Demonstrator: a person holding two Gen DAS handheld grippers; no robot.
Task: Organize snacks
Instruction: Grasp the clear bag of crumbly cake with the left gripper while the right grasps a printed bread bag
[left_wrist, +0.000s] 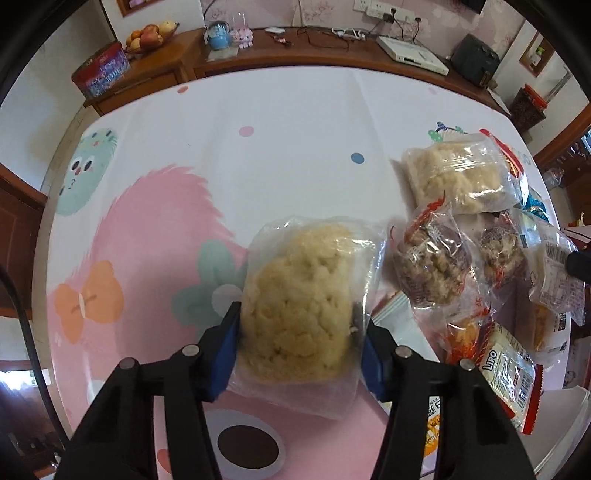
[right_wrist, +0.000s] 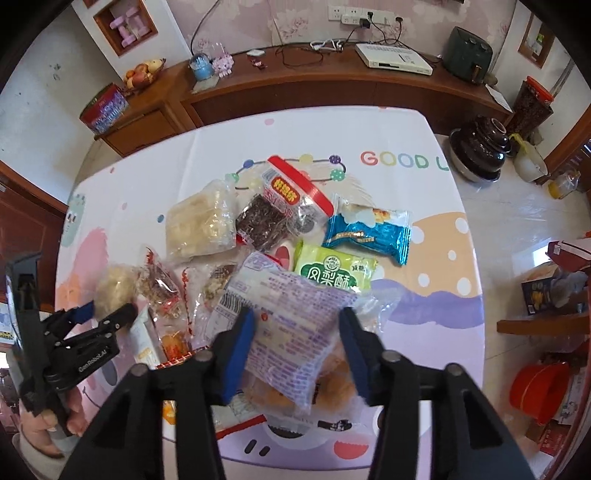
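My left gripper (left_wrist: 299, 350) is shut on a clear packet holding a pale puffed-rice cake (left_wrist: 295, 295); both blue pads press its sides just above the table. The right wrist view shows the same left gripper (right_wrist: 109, 310) on that cake (right_wrist: 114, 288) at the left of the snack pile. My right gripper (right_wrist: 295, 347) is shut on a white packet with purple print (right_wrist: 291, 317), golden pastry showing under it. Around them lie a second rice-cake packet (right_wrist: 199, 225), a dark bar (right_wrist: 262, 221), a red-lidded cup (right_wrist: 295, 188), a blue packet (right_wrist: 369, 232) and a green packet (right_wrist: 332, 273).
The snacks lie on a table with a pastel cartoon cloth (left_wrist: 258, 147); its left half is bare. Nut-cluster packets (left_wrist: 432, 266) and a Lipo packet (left_wrist: 506, 380) lie right of the left gripper. A wooden sideboard (right_wrist: 332, 92) runs behind. A person's hand (right_wrist: 48, 424) holds the left gripper.
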